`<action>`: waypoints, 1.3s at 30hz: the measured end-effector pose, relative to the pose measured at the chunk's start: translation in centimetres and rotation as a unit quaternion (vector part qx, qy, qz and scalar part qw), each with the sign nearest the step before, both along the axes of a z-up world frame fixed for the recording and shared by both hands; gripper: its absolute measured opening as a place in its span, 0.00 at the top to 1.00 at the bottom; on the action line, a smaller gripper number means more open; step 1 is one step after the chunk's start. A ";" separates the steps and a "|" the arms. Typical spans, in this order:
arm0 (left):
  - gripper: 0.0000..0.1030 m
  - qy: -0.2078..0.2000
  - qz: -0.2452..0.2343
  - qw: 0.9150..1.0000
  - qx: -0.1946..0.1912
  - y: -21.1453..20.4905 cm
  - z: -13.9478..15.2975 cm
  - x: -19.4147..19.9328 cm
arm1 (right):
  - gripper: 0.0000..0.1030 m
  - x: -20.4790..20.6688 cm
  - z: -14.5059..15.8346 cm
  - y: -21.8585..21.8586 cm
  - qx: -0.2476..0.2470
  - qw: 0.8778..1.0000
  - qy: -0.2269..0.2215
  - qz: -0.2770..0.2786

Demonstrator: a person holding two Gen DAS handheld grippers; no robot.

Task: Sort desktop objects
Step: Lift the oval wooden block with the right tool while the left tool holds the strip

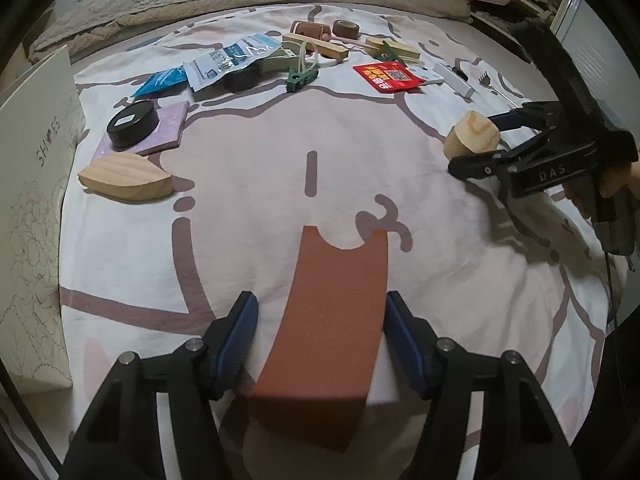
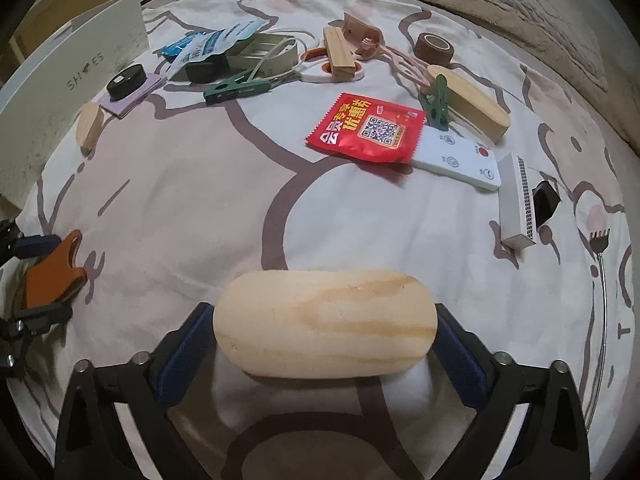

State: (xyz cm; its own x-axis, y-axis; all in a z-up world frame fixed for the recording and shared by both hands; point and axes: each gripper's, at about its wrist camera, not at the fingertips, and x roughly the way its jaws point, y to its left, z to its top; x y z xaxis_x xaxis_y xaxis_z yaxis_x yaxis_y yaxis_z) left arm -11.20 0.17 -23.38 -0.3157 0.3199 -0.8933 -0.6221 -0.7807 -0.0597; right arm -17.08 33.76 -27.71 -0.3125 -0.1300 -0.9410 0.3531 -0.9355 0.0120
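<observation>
My left gripper [image 1: 322, 316] has its jaws spread around a flat orange-brown piece [image 1: 332, 320] with a notched far end. A gap shows on the left pad side; the right pad sits at its edge. The same piece [image 2: 52, 272] shows between the left gripper's jaws at the left edge of the right wrist view. My right gripper [image 2: 324, 332] is shut on a rounded oval wooden block [image 2: 324, 320], with both blue pads against its ends. In the left wrist view the right gripper [image 1: 484, 140] holds that block [image 1: 472, 136] at the right.
The surface is a bed sheet with a cartoon print [image 1: 320, 168]. Clutter lies farther away: a red packet [image 2: 368, 128], a white remote [image 2: 460, 160], green clips [image 2: 236, 88], wooden blocks [image 2: 468, 104], a tape roll [image 2: 434, 48], a black puck [image 1: 132, 122], a leaf-shaped wooden block [image 1: 124, 178]. A white shoe box [image 1: 32, 216] stands left.
</observation>
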 end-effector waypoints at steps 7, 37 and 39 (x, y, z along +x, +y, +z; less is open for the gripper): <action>0.53 0.002 -0.005 1.000 -0.007 0.3 0.3 0.3 | 0.09 1.0 0.5 0.2 0.013 1.000 0.006 0.012; 0.54 0.064 0.036 0.997 -0.007 0.0 5.1 -1.8 | 0.09 3.0 5.2 0.1 -0.019 0.998 0.058 0.001; 0.54 0.070 0.042 0.997 -0.004 -0.1 5.7 -2.1 | 0.09 3.2 5.9 -0.1 -0.025 0.997 0.067 0.004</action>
State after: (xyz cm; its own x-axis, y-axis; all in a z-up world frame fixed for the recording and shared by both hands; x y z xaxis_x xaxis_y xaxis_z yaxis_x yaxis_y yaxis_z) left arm -13.31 0.02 -17.66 -0.4633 0.2805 -0.8406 -0.5559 -0.8308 0.0291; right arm -13.85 33.62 -21.78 -0.4337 -0.1784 -0.8832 0.3624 -0.9320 0.0103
